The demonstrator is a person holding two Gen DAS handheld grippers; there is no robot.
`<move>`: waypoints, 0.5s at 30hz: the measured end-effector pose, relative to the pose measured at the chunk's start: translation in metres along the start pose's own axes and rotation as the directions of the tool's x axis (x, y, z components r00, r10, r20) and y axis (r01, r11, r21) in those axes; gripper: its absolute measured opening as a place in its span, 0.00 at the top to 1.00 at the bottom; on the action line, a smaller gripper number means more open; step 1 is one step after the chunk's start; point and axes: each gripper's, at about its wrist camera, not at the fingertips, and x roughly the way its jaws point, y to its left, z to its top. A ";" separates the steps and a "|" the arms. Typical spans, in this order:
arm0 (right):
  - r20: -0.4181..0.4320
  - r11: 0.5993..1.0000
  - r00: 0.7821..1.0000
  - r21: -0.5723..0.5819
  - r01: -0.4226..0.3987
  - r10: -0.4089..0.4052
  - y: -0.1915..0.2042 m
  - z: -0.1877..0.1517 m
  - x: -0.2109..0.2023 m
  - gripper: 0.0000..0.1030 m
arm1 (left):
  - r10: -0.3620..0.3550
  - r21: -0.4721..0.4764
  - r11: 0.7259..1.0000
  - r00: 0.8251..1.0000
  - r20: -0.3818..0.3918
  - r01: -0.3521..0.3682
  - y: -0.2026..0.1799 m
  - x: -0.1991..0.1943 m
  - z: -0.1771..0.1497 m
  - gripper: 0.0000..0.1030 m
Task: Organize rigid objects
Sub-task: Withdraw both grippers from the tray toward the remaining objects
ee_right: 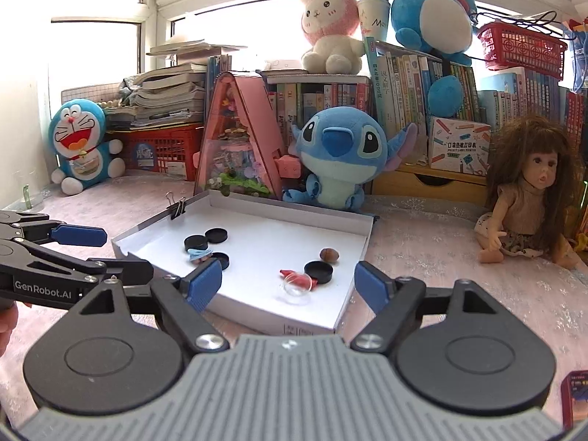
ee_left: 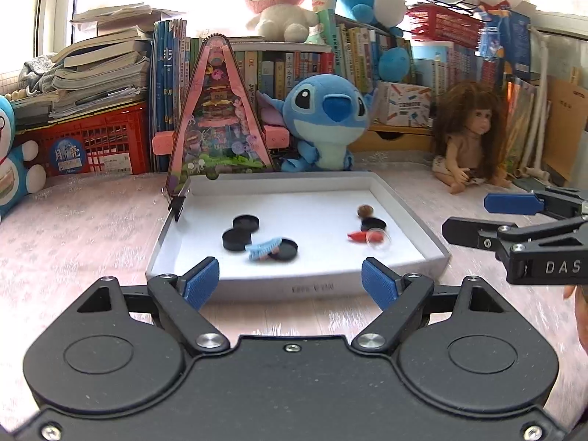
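White tray (ee_left: 400, 198) sits centre frame on the table (ee_left: 73, 242), ahead of both claws; left claw (ee_left: 290, 283) and right claw (ee_right: 288, 286) both spread wide, empty; black discs (ee_left: 245, 222) lie left-centre nearer left claw; clear dome (ee_right: 297, 286), lower centre in right view, nearer right claw.

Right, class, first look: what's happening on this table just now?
A person holds two grippers in front of a shallow white tray, and both are empty. The left gripper and the right gripper stand open, short of the tray's near edge. Inside lie four black round lids, a light blue hair clip, a clear dome by a red piece, and a brown nut-like thing. Nothing is being touched.
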 end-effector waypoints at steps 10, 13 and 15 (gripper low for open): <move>-0.013 1.000 1.000 -0.025 -0.017 0.017 0.018 -0.045 -0.029 0.15 | -0.063 0.048 0.997 0.998 0.023 0.062 -0.006 -0.037 -0.051 0.18; -0.021 0.999 0.999 -0.032 -0.027 0.026 0.022 -0.058 -0.034 0.15 | -0.077 0.064 0.995 0.997 0.015 0.076 -0.008 -0.044 -0.064 0.18; -0.035 0.999 0.999 -0.041 -0.032 0.030 0.024 -0.066 -0.036 0.15 | -0.082 0.067 0.994 0.997 0.007 0.081 -0.008 -0.047 -0.071 0.18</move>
